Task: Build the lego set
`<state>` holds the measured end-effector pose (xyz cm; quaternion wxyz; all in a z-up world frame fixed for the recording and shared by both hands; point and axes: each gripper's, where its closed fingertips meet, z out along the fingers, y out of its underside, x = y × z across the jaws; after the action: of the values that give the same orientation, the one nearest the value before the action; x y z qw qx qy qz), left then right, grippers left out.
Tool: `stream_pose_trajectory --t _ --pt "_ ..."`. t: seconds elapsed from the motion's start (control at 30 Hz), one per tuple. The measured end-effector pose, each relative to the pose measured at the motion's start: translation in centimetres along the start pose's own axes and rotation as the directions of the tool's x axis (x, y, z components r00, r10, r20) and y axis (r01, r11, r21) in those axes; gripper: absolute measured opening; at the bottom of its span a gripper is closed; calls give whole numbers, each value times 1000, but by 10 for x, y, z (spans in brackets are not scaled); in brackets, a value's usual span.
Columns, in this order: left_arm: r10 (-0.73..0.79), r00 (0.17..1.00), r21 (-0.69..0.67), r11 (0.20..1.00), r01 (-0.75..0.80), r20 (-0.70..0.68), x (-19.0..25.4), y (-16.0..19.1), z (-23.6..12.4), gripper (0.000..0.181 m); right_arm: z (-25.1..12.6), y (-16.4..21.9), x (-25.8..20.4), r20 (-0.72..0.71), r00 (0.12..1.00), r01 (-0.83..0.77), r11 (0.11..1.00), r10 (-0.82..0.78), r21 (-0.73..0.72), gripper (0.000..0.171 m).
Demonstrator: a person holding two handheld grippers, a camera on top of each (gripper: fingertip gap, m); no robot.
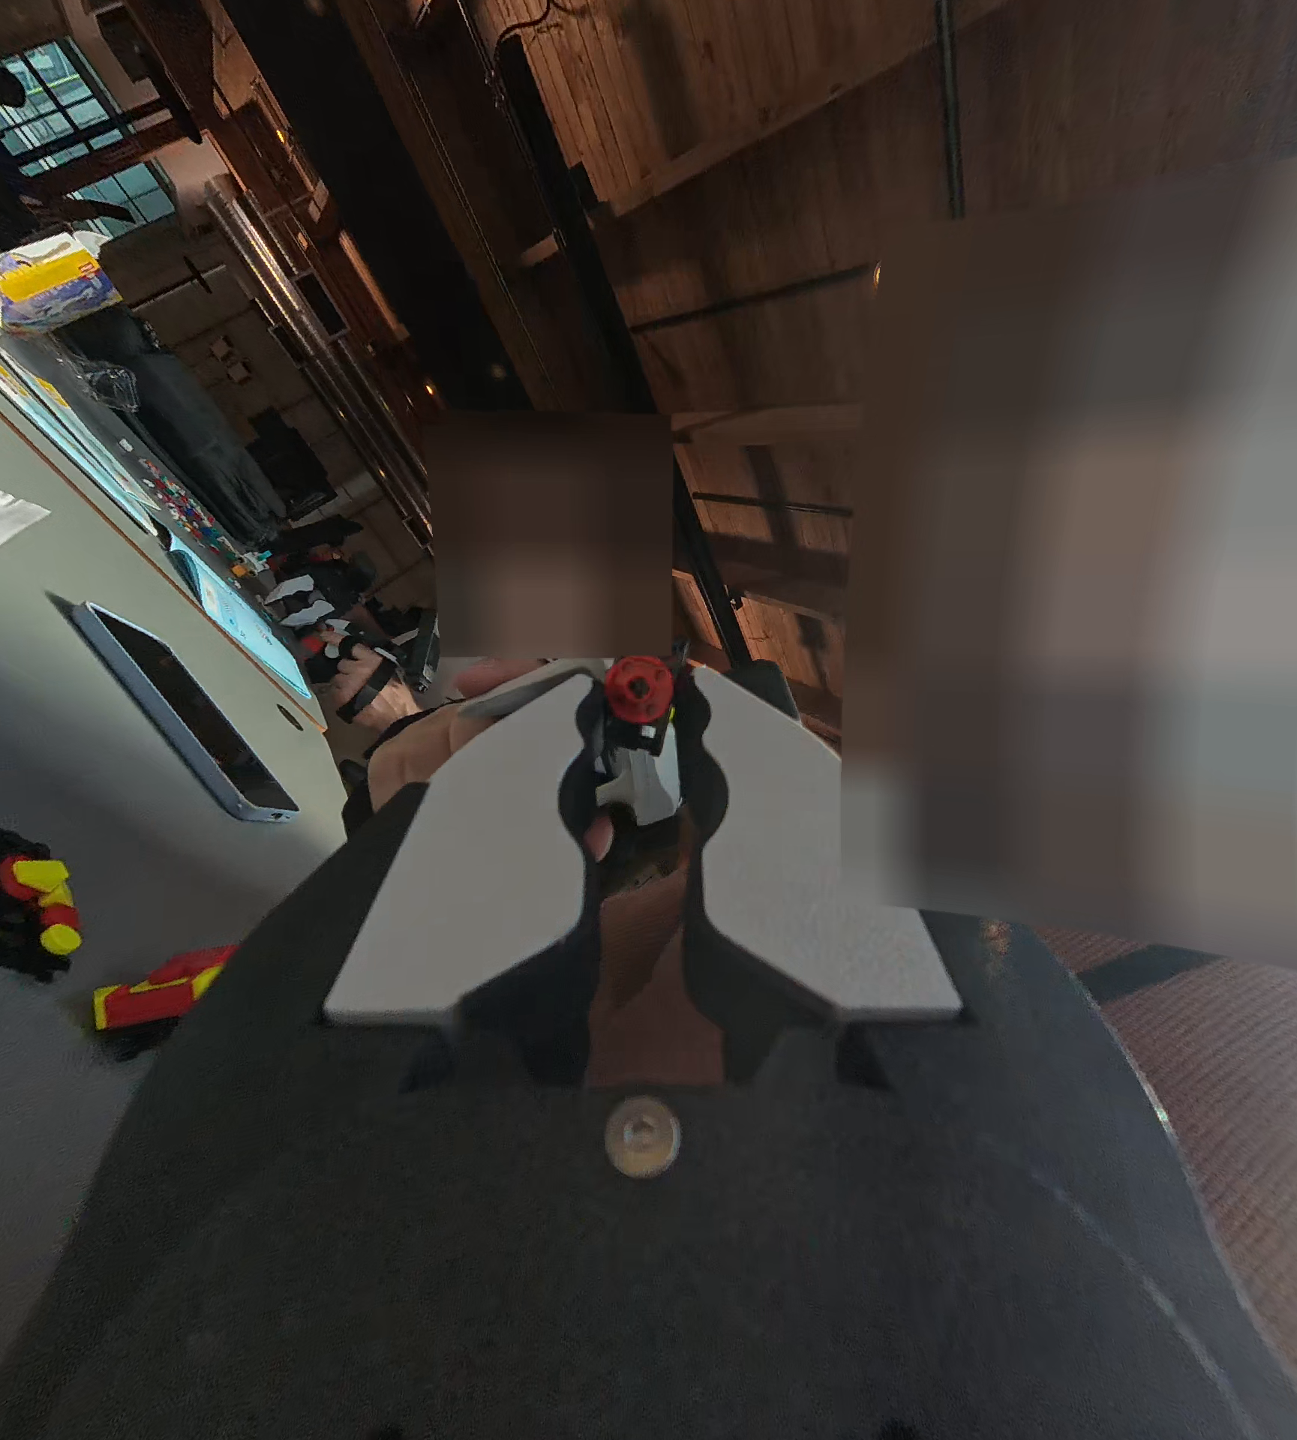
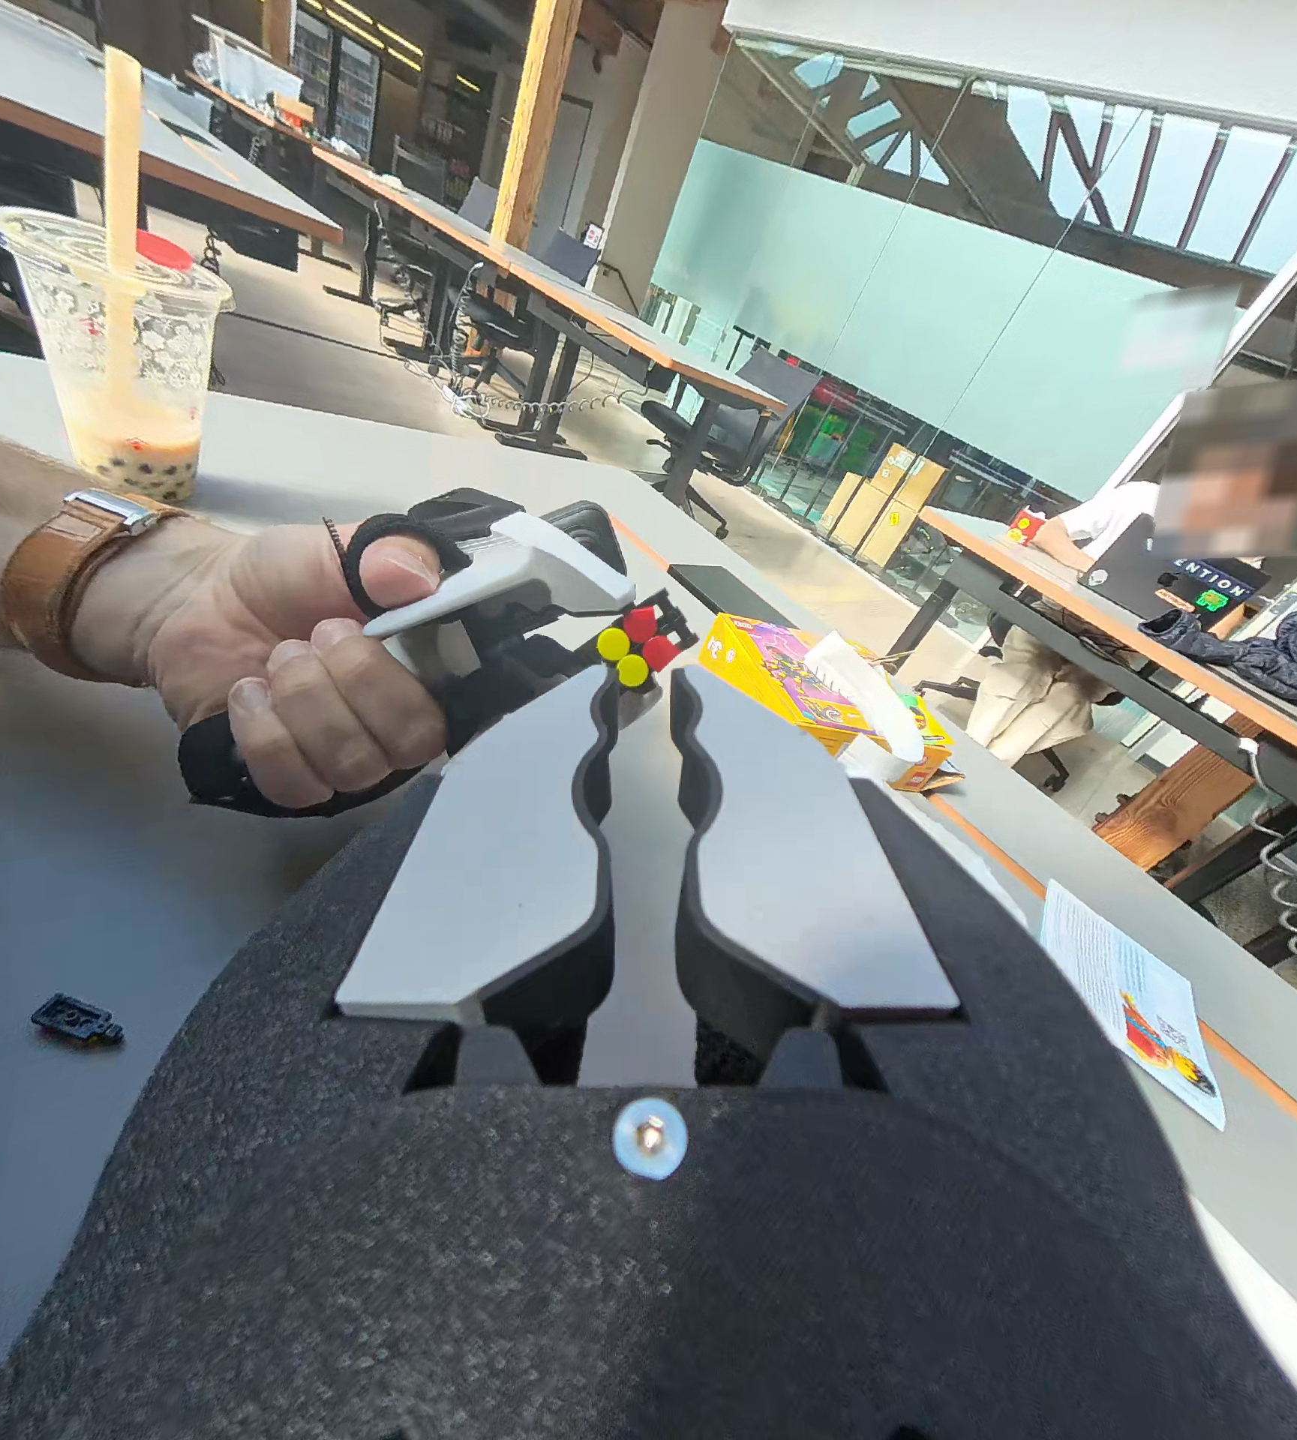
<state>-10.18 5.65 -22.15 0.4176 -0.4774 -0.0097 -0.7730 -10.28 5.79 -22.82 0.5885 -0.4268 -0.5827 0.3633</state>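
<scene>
– Red and yellow round studs on a black frame: is that the sub-assembly in hand?

– Yes. In the right wrist view it sits just above centre, raised off the grey table. My left gripper is clamped on it, jaws drawn almost together. In the left wrist view its red disc shows end-on, just above centre.

– And your right gripper?

– Jaws parted by a narrow gap with nothing between them. The tips are just below the studs, close to touching.

– What is the step, as you judge it?

– Probably seating or re-gripping a part on the held piece. I would keep the left clamp firm and the wrist steady. The right tips should close squarely across the black frame, not across the round studs, which would likely slip. Any push should run along the stud axis, straight toward the left jaws, so the piece is not levered out.

– What else lies around?

– A loose black piece lies at lower left of that view. The yellow box is right of centre. In the left wrist view's lower left lie a black plate with red and yellow parts and a red-and-yellow block.
</scene>
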Motion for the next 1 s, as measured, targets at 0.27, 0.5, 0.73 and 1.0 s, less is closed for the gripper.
stream_pose_trajectory --t 0.27,0.5,0.73,1.0 --pt "705 618 -631 663 -403 347 -66 8 -39 18 -47 80 60 -138 980 -184 929 146 -320 10" --pt "928 362 -952 185 -245 87 -105 31 -66 19 -93 149 13 61 945 -208 733 322 -647 13" --pt "930 367 -972 101 -211 17 -115 44 -72 22 -82 133 -30 227 934 -95 802 278 -590 19" --pt "912 335 -924 -104 -367 -235 -111 69 -46 36 -58 134 -36 213 961 -30 837 174 -547 30"
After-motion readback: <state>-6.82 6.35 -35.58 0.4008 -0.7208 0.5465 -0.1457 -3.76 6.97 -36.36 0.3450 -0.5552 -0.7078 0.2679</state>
